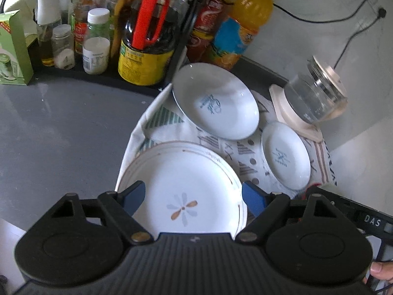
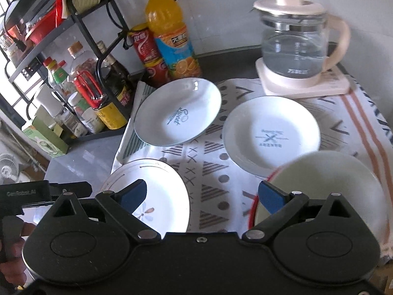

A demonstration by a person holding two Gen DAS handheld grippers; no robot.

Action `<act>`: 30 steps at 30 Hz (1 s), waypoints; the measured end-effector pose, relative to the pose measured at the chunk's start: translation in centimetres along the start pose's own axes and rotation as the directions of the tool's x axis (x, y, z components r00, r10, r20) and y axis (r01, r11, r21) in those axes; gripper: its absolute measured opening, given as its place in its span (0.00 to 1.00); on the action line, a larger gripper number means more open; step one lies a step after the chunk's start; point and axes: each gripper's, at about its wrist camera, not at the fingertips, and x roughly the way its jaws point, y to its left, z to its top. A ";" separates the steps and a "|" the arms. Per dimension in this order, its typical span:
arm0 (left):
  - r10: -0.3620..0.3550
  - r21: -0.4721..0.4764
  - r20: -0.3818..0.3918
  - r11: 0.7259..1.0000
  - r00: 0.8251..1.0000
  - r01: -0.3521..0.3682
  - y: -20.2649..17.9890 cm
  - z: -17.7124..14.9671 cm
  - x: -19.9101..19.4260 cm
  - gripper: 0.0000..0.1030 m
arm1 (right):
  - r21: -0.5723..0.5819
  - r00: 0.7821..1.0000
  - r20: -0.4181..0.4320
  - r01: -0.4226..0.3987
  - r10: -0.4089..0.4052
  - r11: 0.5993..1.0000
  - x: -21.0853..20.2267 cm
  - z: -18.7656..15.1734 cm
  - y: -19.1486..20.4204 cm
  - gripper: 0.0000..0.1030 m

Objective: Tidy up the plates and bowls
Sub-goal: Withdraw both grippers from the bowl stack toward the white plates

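A flower-patterned plate [image 1: 186, 189] lies on the patterned cloth [image 1: 157, 120], on top of another plate. My left gripper [image 1: 194, 196] is open just above it. A white dish with blue script [image 1: 216, 100] and a smaller white dish [image 1: 286, 154] lie farther back. In the right wrist view the flower plate [image 2: 157, 196], script dish [image 2: 178, 115] and small dish [image 2: 271, 135] show, plus a red-rimmed bowl [image 2: 326, 184] at the near right. My right gripper [image 2: 202, 196] is open above the cloth [image 2: 211, 172], its right finger at the bowl's rim.
A black rack with bottles and jars [image 1: 103, 36] stands at the back left. An orange juice bottle [image 2: 169, 32] and red cans [image 2: 147, 54] stand behind the dishes. A glass kettle on a cream base [image 2: 297, 49] sits at the back right. Cables hang on the wall [image 1: 343, 19].
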 end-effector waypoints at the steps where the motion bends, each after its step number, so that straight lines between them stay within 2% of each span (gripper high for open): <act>1: 0.002 -0.008 0.004 1.000 1.000 -0.002 0.1 0.2 0.1 0.83 | -0.002 1.000 -0.005 -0.007 0.007 1.000 0.4 0.3 0.0 0.95; 16: 0.003 -0.140 0.059 0.990 0.998 0.005 0.5 4.0 3.4 0.82 | -0.036 0.996 -0.063 -0.066 0.064 0.997 5.8 5.3 0.5 0.95; 22: -0.004 -0.193 0.056 0.981 0.998 0.014 0.7 4.9 5.5 0.71 | -0.037 0.994 -0.086 -0.068 0.064 0.997 8.1 7.0 0.5 0.90; 24: -0.008 -0.208 0.053 0.978 0.999 0.019 0.8 5.2 6.3 0.65 | -0.036 0.994 -0.093 -0.068 0.064 0.997 8.9 7.4 0.5 0.88; 30: -0.020 -0.256 0.042 0.966 0.999 0.030 0.8 5.9 9.1 0.50 | -0.012 0.989 -0.129 -0.069 0.067 0.998 11.6 8.5 0.0 0.73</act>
